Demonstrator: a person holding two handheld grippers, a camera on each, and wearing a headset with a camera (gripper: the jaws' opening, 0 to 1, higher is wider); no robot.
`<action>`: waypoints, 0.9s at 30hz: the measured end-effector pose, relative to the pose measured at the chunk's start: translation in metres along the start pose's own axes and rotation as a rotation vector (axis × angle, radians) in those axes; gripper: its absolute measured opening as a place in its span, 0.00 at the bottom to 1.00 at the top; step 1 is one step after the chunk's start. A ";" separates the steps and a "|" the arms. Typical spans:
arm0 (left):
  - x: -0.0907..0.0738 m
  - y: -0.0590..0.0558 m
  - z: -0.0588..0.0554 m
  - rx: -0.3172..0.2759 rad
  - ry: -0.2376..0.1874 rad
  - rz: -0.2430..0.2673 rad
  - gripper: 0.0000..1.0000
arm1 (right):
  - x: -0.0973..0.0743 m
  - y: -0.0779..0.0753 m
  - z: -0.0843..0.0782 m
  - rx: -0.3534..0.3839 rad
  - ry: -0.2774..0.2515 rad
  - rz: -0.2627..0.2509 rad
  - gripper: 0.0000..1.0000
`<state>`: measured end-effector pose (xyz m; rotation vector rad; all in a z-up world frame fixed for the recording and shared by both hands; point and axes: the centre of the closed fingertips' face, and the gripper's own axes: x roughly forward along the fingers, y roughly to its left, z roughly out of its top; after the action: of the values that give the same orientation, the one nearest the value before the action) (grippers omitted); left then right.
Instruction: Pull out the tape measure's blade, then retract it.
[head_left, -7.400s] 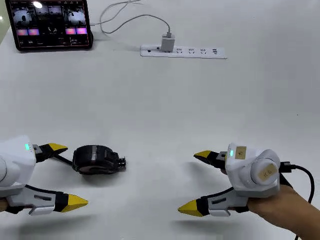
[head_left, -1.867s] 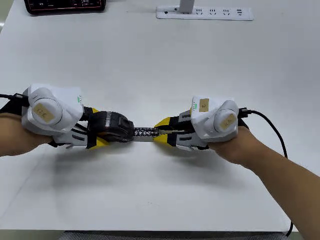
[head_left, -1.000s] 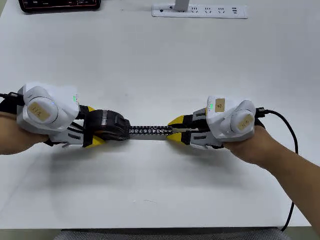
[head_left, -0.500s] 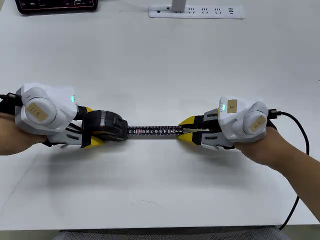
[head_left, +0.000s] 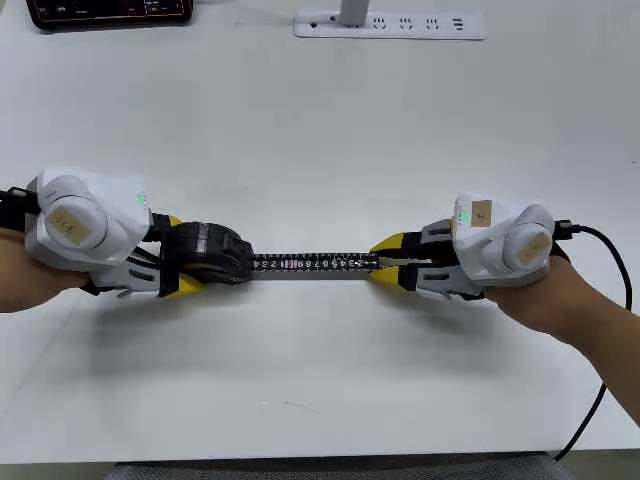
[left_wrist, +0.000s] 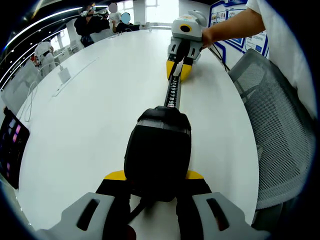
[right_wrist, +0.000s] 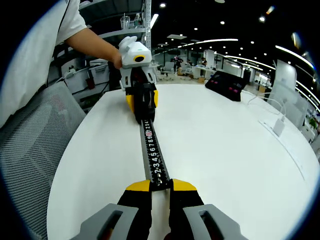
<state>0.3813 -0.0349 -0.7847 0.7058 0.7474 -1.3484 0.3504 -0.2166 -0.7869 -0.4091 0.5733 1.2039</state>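
Way back on the counter (head_left: 320, 140) sit a power strip (head_left: 390, 24) and tablet (head_left: 110, 10); left tongs (head_left: 178, 254) clamp the tape measure (head_left: 208, 252), right tongs (head_left: 384, 262) pinch its blade (head_left: 315, 263) tip tight.

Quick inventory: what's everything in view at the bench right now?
Round tape measure case: one, black, in left gripper.
Numbered blade: one, grey, stretched between grippers.
Power strip: one, white, far table edge, charger plugged in.
Tablet: one, black, far left.
Mesh chair: one, grey, beside table.
Table: one, white.
Left gripper: one, white, yellow tips, shut on case.
Right gripper: one, same colours, shut on blade tip.
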 end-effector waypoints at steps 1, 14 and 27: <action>0.000 0.000 0.000 0.002 0.001 0.000 0.30 | -0.001 0.000 -0.001 -0.001 0.003 -0.002 0.08; 0.000 0.000 -0.003 0.040 0.020 0.005 0.30 | -0.021 -0.006 -0.016 0.011 0.029 -0.024 0.08; 0.001 0.000 -0.002 0.019 0.011 0.003 0.29 | -0.028 -0.006 -0.019 0.013 0.037 -0.034 0.08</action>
<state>0.3808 -0.0338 -0.7870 0.7296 0.7433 -1.3517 0.3455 -0.2504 -0.7847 -0.4294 0.6040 1.1613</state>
